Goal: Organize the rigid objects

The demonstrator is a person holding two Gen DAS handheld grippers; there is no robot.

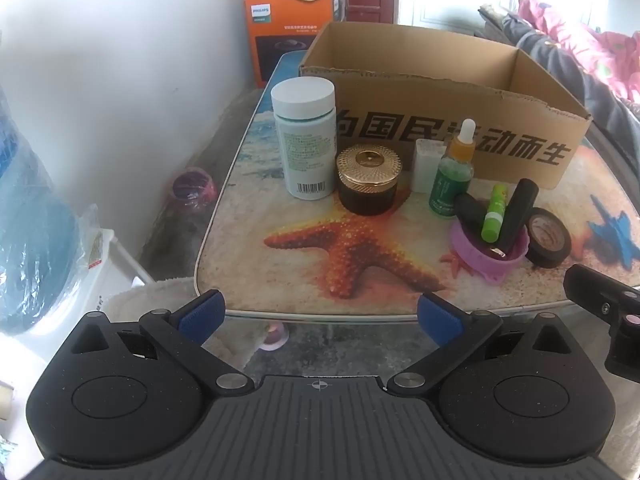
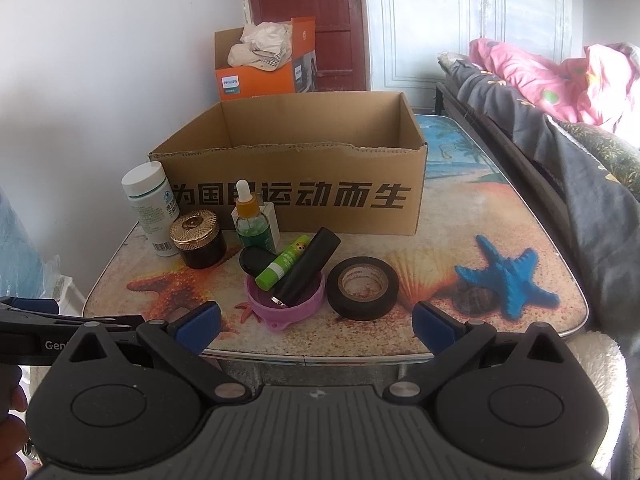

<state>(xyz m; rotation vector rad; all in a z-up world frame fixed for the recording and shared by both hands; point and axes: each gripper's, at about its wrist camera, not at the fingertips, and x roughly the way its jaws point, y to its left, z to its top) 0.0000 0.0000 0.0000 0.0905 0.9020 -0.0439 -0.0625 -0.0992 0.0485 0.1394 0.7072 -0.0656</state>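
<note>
Both tools hang at the near edge of the desk point(image 2: 480, 216), each spread wide with nothing between its fingers: the left tool point(image 1: 320, 314) and the right tool point(image 2: 316, 322). An open cardboard box point(image 2: 296, 196) stands at the back of the desk. In front of it, from left to right, stand a white bottle point(image 2: 150, 208), a dark jar point(image 2: 198, 240) with a gold lid and a green dropper bottle point(image 2: 252, 220). A pink cup point(image 2: 286, 300) holds a green tube point(image 2: 282, 268) and two black tubes, with a black tape roll point(image 2: 362, 288) just beside it on the right.
</note>
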